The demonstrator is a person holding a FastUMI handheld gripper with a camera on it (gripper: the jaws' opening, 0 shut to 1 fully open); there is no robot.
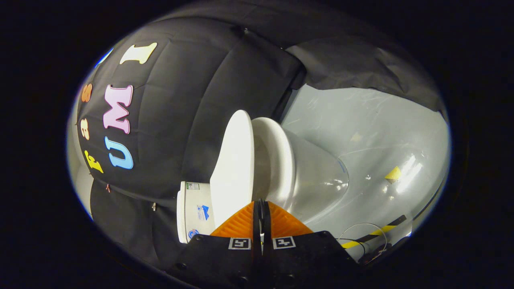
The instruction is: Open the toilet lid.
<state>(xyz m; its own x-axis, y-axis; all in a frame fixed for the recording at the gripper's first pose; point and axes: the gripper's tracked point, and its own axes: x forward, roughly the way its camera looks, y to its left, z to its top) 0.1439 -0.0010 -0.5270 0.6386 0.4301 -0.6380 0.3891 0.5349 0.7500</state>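
big white toilet lid (235, 168) standing up off the seat (277, 160), just ahead of the gripper (262, 212), its fingers pressed together on nothing; looks stiff, smooth, slippery, best pushed at the rim. behind it the tank (192, 210) stopping the lid, then a thin striped cable (379, 231) on the floor.

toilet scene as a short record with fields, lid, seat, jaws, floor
lid: raised off the seat, leaning toward the tank
seat: down on the bowl
gripper: jaws closed together, holding nothing, tips just short of the lid's edge
floor: pale and glossy, striped tape and a thin wire beside the bowl
wall: black cloth behind the tank
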